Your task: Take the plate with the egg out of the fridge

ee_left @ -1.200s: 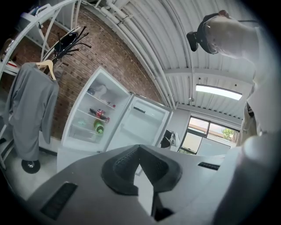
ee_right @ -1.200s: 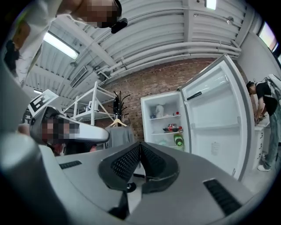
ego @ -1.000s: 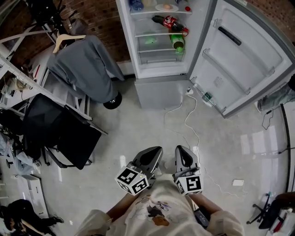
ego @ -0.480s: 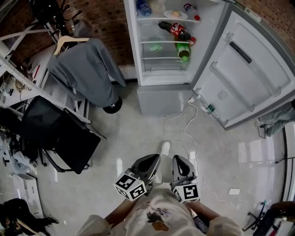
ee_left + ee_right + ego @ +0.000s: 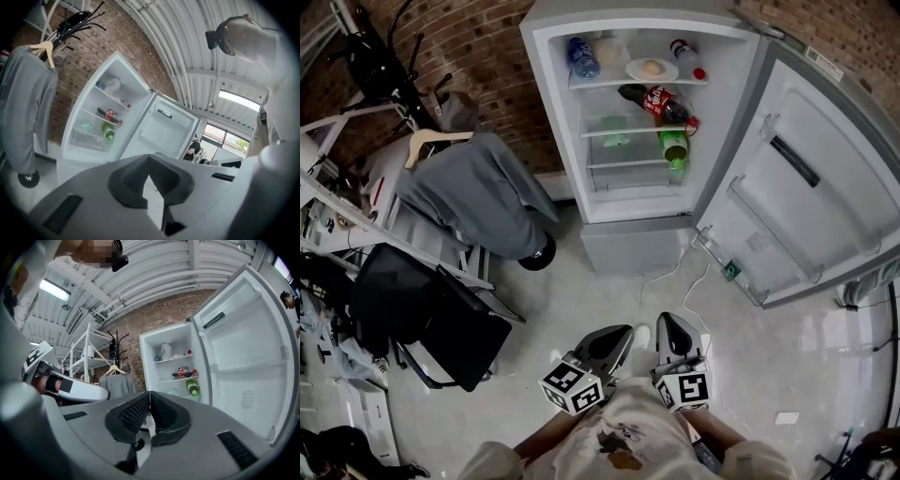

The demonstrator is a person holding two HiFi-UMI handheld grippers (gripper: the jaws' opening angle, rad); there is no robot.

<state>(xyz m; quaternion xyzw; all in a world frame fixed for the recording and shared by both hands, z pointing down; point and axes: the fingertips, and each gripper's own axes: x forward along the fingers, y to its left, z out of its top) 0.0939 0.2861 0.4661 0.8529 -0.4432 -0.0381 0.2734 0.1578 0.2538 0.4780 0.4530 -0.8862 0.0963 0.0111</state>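
Observation:
The fridge [image 5: 609, 202] stands open ahead of me. On its top shelf sits a white plate with the egg [image 5: 652, 68], between a blue-capped bottle [image 5: 581, 58] and a small red-capped bottle [image 5: 686, 58]. A cola bottle [image 5: 656, 103] lies on the shelf below, above a green bottle [image 5: 675, 145]. My left gripper [image 5: 617, 332] and right gripper [image 5: 668, 321] are held close to the person's body, well short of the fridge. Both are shut with nothing in them, jaws meeting in the left gripper view [image 5: 149, 161] and the right gripper view [image 5: 149, 397].
The fridge door [image 5: 806, 187] swings wide to the right. A white cable [image 5: 680, 272] trails over the floor before the fridge. On the left are a grey garment on a hanger [image 5: 478, 178], a black chair [image 5: 431, 295] and metal shelving [image 5: 337, 178].
The fridge has slid lower in the head view and its top shelf now shows fully. Both grippers stay shut by the body.

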